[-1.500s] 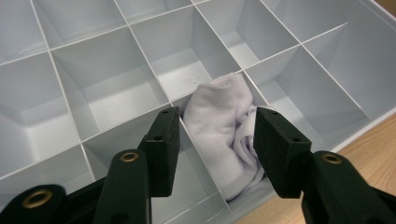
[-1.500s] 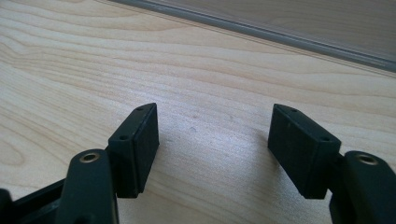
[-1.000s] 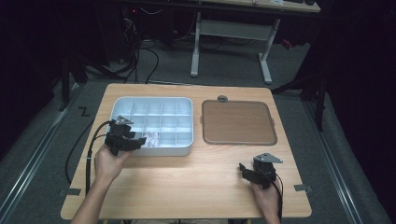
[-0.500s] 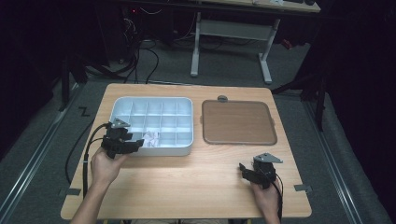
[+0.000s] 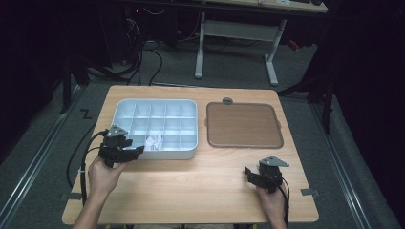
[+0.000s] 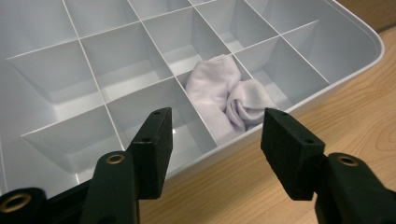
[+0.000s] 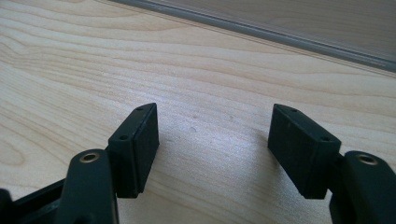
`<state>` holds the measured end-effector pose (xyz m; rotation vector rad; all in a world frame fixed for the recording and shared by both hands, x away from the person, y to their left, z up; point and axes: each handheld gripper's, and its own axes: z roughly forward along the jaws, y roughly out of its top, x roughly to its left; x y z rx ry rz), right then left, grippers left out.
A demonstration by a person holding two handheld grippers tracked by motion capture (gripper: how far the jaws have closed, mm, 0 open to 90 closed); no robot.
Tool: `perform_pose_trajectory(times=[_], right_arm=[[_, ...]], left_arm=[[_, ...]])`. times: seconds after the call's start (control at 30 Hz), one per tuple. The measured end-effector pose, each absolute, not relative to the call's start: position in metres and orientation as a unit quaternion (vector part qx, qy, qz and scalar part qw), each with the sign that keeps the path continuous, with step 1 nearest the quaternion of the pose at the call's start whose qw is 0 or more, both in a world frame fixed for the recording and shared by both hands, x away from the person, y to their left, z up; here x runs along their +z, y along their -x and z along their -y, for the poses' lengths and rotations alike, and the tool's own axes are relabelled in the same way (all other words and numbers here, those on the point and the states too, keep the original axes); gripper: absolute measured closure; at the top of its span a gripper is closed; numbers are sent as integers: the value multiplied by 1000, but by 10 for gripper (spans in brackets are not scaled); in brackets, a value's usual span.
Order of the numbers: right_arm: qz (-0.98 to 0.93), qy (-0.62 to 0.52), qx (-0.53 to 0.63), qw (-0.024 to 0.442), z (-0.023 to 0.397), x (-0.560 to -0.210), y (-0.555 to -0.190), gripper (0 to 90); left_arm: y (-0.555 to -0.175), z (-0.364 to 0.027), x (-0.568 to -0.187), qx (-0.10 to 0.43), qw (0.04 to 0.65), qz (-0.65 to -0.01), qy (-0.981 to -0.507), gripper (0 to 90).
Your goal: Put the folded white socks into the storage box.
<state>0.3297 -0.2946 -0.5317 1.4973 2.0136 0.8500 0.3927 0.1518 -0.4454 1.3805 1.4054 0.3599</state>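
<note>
Sock [image 6: 227, 95] already lies in a tray [image 5: 191, 155] front cell; left gripper [image 6: 215, 135] released, right gripper [image 7: 215, 144] gaping, both empty.

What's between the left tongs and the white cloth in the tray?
In the left gripper view, the near wall of the compartment tray and a strip of wooden table lie between the open left tongs and the white cloth; nothing else.
</note>
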Motion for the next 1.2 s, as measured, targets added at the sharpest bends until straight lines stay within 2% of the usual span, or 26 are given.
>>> perform_pose_trajectory(times=[1.2], right_arm=[[-737,-548,311,244,295,-532,-330,341]], left_arm=[[-366,-165,-461,135,548,-605,-561,436]])
